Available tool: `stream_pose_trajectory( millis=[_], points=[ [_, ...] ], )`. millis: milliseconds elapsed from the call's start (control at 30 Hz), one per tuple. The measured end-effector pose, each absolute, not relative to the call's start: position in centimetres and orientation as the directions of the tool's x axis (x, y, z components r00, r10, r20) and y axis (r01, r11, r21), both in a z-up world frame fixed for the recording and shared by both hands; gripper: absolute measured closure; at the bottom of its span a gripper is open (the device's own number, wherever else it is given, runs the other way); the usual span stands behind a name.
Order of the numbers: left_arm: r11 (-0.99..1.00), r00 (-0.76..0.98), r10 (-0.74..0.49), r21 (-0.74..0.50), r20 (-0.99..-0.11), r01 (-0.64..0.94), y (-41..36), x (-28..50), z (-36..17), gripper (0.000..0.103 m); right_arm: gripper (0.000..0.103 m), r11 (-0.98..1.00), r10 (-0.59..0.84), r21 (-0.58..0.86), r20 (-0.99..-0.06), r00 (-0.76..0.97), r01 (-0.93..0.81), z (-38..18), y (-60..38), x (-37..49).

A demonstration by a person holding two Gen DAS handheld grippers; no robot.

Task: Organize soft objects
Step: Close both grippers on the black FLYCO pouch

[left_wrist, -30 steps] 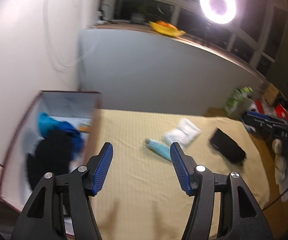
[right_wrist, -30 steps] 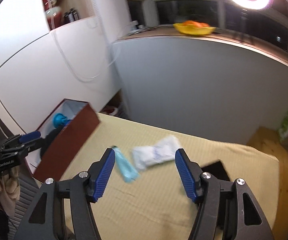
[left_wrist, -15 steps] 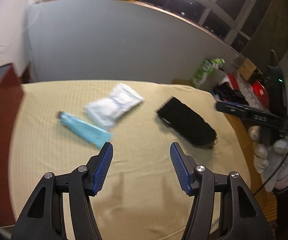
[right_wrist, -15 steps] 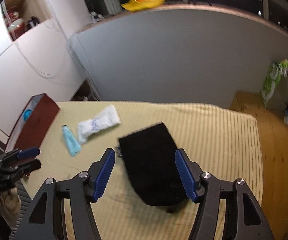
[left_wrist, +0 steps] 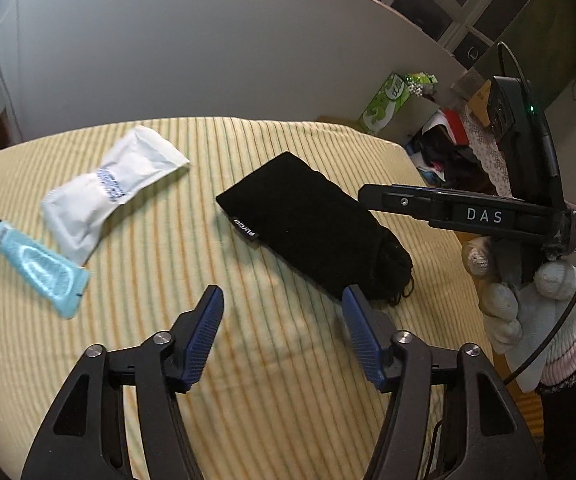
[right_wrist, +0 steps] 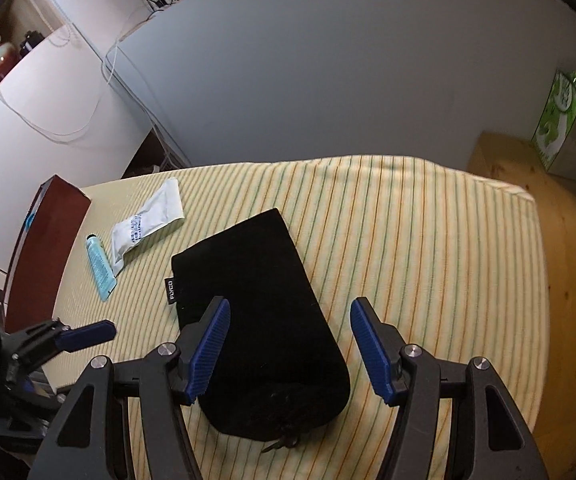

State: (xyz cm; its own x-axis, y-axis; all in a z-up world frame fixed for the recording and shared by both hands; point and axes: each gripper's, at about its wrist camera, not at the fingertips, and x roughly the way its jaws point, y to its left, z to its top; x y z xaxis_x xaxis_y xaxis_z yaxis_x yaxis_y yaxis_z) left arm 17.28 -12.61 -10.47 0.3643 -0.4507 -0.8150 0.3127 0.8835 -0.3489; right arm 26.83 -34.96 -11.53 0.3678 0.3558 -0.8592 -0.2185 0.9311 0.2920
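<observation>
A black drawstring pouch (left_wrist: 312,228) lies on the striped yellow cloth (left_wrist: 168,280); it also shows in the right wrist view (right_wrist: 260,320). A white soft pack (left_wrist: 108,188) and a light blue tube (left_wrist: 40,268) lie to its left; both show in the right wrist view, the pack (right_wrist: 148,220) and the tube (right_wrist: 100,264). My left gripper (left_wrist: 282,334) is open and empty, just short of the pouch's drawstring end. My right gripper (right_wrist: 290,344) is open, its jaws low over the pouch's near part.
A dark red box (right_wrist: 44,248) stands at the cloth's left edge. A grey wall (right_wrist: 328,80) backs the table. A green carton (right_wrist: 560,120) and clutter sit at the right. The right gripper's body (left_wrist: 468,216) reaches in beside the pouch.
Both grippers have swung right, away from the red box, and closed in on the black pouch. Both stay open and empty.
</observation>
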Motion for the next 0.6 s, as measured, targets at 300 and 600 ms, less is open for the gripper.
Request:
stream_pose_trajectory(
  millis=[300, 600],
  points=[
    [0.877, 0.314, -0.465, -0.384, -0.828, 0.288, -14.4, 19.1, -12.2, 0.04, 0.044, 0.913, 0.406, 0.365, -0.863, 0.301, -0.184, -14.0, -35.2, 28.8],
    [0.875, 0.305, -0.468, -0.388, -0.83, 0.289, -16.0, 19.6, -13.0, 0.04, 0.045, 0.892, 0.448, 0.409, -0.858, 0.253, -0.192, -14.9, -34.7, 28.6]
  ],
)
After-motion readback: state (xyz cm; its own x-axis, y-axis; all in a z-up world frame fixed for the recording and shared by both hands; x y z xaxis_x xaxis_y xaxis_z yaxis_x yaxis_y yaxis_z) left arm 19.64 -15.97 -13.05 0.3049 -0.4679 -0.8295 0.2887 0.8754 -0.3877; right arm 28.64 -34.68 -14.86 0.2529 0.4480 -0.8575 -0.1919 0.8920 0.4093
